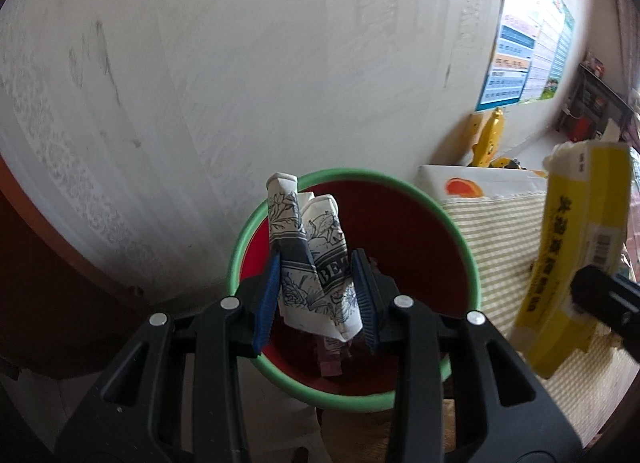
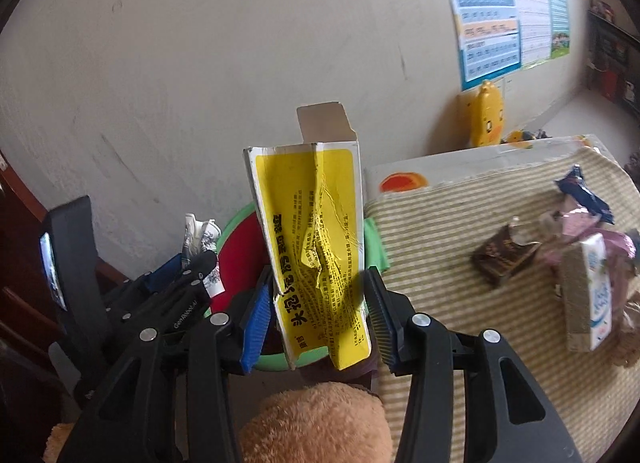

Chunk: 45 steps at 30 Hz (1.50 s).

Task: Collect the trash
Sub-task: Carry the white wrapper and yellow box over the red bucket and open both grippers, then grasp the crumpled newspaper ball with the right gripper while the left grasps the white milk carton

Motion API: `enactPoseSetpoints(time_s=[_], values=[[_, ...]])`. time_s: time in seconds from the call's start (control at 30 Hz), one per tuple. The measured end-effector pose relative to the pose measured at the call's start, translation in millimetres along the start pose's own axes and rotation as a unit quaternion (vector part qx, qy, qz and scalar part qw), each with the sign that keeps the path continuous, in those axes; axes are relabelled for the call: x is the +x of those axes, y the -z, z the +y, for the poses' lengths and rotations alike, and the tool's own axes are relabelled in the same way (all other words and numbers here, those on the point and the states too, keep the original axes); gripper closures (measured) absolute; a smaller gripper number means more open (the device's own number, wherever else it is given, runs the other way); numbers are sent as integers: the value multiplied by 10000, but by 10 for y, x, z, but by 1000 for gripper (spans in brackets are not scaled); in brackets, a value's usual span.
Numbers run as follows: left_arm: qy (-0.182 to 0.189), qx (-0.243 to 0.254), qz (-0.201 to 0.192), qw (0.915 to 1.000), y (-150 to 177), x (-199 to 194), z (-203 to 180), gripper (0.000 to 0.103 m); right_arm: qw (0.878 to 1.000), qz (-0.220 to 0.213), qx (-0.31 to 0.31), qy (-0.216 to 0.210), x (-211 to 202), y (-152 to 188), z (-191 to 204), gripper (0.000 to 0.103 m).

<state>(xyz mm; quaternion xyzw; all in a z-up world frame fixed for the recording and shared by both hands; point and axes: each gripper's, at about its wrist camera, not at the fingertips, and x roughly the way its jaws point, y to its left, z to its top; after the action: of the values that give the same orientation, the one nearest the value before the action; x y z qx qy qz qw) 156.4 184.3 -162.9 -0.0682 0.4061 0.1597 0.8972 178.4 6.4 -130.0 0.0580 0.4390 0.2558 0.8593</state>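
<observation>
Jaws of left gripper (image 1: 318, 295) pinch crumpled paper (image 1: 310, 259) over bin (image 1: 460, 239).

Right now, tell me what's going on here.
A person is clearing trash with two handheld grippers. The left gripper holds a crumpled printed paper over the red bin. The right gripper holds a crushed yellow box near the bin. More wrappers wait on the striped cloth.
</observation>
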Motion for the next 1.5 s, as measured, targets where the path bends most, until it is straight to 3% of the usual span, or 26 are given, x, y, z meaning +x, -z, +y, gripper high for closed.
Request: enactPoseSetpoints(time_s=[0.1, 0.17, 0.2, 0.23, 0.37, 0.53, 0.67, 0.8, 0.9, 0.93, 1.0, 1.07, 1.13, 1.17, 1.23, 1.33, 1.43, 1.5], values=[[-40, -112, 37, 9999, 11, 66, 70, 68, 10000, 54, -22, -65, 152, -26, 23, 55], [-40, -147, 48, 9999, 15, 105, 102, 60, 9999, 40, 7, -138, 236, -57, 21, 53], [-63, -141, 44, 9999, 6, 117, 105, 44, 9998, 23, 36, -168, 261, -71, 16, 51], [-101, -139, 29, 9998, 8, 120, 109, 35, 9998, -3, 80, -187, 270, -81, 5, 46], [-122, -177, 25, 9998, 16, 131, 112, 35, 9995, -21, 187, -236, 237, -85, -66, 42], [-58, -92, 79, 9999, 25, 132, 27, 35, 9998, 109, 145, 86, 6, 105, -318, 41], [46, -27, 107, 9999, 29, 84, -71, 35, 9976, 262, 88, 638, -315, 215, -761, 39], [156, 78, 82, 9998, 35, -14, -230, 32, 9893, 221, 373, 1394, -648, 238, -1441, 36], [186, 230, -55, 9995, 31, -133, -404, 32, 9725, 119, 962, 2120, -848, 316, -2094, 36], [183, 306, -103, 9993, 27, -169, -481, 31, 9619, 95, 1198, 2456, -892, 386, -2315, 36], [227, 452, -119, 9986, 32, -218, -620, 31, 9475, 160, 1753, 2668, -936, 506, -2658, 36], [276, 569, -112, 9979, 68, -260, -739, 31, 9344, 284, 2576, 2445, -909, 649, -3028, 36], [390, 736, -50, 9965, 121, -294, -920, 31, 9269, 395, 2955, 2279, -833, 761, -3223, 36], [431, 812, -23, 9958, 152, -309, -984, 31, 9257, 449, 3021, 2230, -796, 805, -3274, 45], [569, 1039, 49, 9929, 222, -364, -1193, 31, 9280, 464, 3115, 1993, -763, 862, -3294, 59], [770, 1197, 77, 9898, 295, -428, -1454, 31, 9346, 306, 2970, 1932, -848, 828, -3173, 67], [896, 1257, 196, 9878, 370, -403, -1754, 22, 9383, 54, 2985, 1748, -1014, 792, -3043, 67], [1026, 1281, 339, 9859, 419, -361, -1979, 21, 9401, -69, 3023, 1573, -1140, 789, -2988, 67]])
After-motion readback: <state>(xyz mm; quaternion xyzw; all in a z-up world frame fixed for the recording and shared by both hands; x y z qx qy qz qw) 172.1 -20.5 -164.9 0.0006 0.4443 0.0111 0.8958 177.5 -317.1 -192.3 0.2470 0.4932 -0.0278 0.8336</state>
